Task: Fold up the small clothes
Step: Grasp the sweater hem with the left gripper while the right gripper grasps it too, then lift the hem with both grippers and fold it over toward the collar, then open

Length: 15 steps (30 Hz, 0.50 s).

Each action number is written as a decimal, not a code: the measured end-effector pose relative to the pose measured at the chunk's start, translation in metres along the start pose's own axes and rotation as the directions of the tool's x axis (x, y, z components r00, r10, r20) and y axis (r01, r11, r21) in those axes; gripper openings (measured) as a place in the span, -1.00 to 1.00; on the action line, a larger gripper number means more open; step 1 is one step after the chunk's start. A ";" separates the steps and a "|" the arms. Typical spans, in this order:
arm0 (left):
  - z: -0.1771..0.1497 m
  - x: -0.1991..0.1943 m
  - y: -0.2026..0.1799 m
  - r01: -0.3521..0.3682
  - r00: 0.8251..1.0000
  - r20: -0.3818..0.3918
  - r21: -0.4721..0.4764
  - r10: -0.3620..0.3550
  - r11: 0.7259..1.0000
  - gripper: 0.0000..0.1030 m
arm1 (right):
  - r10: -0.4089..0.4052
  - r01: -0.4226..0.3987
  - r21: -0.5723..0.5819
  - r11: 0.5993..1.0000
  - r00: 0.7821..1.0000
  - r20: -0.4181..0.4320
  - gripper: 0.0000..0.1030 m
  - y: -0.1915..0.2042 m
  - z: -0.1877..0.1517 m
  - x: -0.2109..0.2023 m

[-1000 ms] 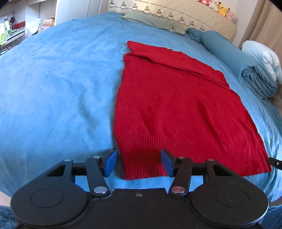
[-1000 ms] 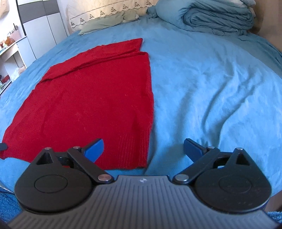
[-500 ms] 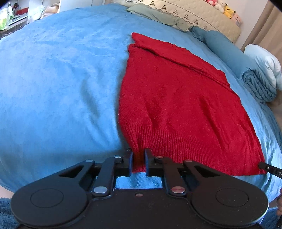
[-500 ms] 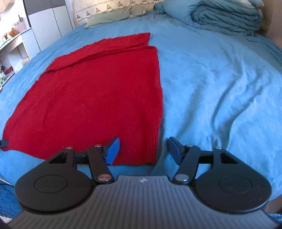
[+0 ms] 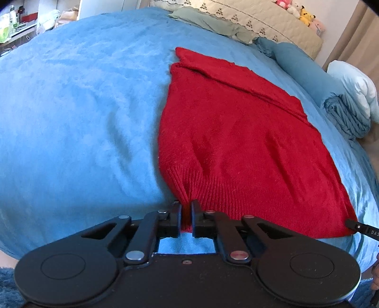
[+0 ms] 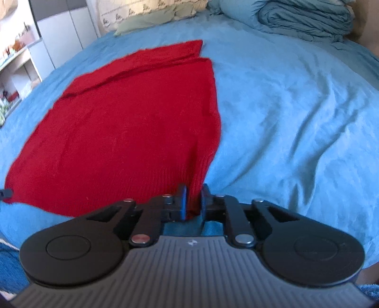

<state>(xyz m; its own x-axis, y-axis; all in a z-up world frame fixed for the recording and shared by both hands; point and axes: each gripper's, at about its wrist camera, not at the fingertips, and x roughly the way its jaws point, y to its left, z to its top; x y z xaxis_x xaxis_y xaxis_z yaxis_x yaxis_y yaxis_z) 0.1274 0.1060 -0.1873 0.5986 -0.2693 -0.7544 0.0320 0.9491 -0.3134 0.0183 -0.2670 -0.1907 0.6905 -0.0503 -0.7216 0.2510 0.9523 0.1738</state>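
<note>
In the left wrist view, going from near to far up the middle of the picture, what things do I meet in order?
Left claw shut on the hem → red sweater lying flat → blue bed cover → green pillow → cream quilted headboard.

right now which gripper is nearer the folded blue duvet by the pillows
Right. The right gripper pinches the red sweater at its hem corner on the duvet side; the left gripper pinches the opposite corner.

Red sweater, blue bedspread
</note>
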 end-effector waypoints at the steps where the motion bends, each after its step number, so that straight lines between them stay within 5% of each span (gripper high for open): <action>1: 0.002 -0.004 -0.001 0.005 1.000 0.009 0.000 -0.005 1.000 -0.86 | 0.006 -0.006 0.006 1.000 1.000 0.014 -0.54 -0.001 0.002 -0.004; 15: 0.070 -0.050 -0.026 0.112 0.974 0.198 0.022 -0.114 0.993 -0.86 | 0.114 -0.132 0.071 0.989 0.970 0.213 -0.58 -0.001 0.068 -0.053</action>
<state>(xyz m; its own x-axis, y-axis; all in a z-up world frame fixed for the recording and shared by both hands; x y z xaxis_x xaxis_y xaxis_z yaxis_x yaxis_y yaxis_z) 0.1529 0.1058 -0.1013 0.7374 -0.3382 -0.5847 0.1161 0.9162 -0.3835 0.0276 -0.2857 -0.1070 0.8434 -0.0046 -0.5373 0.2056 0.9267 0.3147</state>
